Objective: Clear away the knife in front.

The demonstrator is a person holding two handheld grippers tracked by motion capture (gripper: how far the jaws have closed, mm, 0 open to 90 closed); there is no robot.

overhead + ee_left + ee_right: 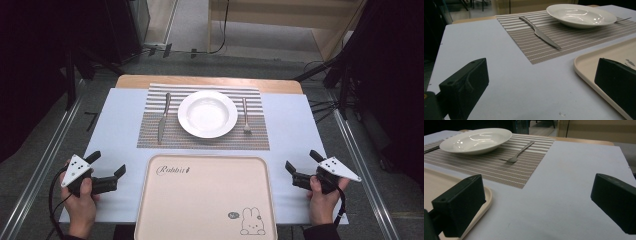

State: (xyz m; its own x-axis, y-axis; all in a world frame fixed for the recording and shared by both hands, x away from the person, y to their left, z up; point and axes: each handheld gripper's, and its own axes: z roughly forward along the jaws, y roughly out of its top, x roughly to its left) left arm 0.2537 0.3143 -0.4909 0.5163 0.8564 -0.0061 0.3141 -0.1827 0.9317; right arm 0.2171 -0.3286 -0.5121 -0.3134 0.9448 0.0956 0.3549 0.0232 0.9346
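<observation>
Slim grey metal knife (162,119) lies on the striped woven placemat (202,137), just left of the white ceramic plate (207,114); long axis runs away from the person, blade tip nearest; likely light, stiff, slippery, best pinched mid-handle; left gripper (108,166) and right gripper (301,160) both gape, holding nothing, flanking the beige plastic tray (205,200).

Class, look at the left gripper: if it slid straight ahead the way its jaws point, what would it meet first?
Probably the near corner of the striped placemat, then the knife on it. The left gripper is open, with bare table ahead; depth is uncertain.
</observation>
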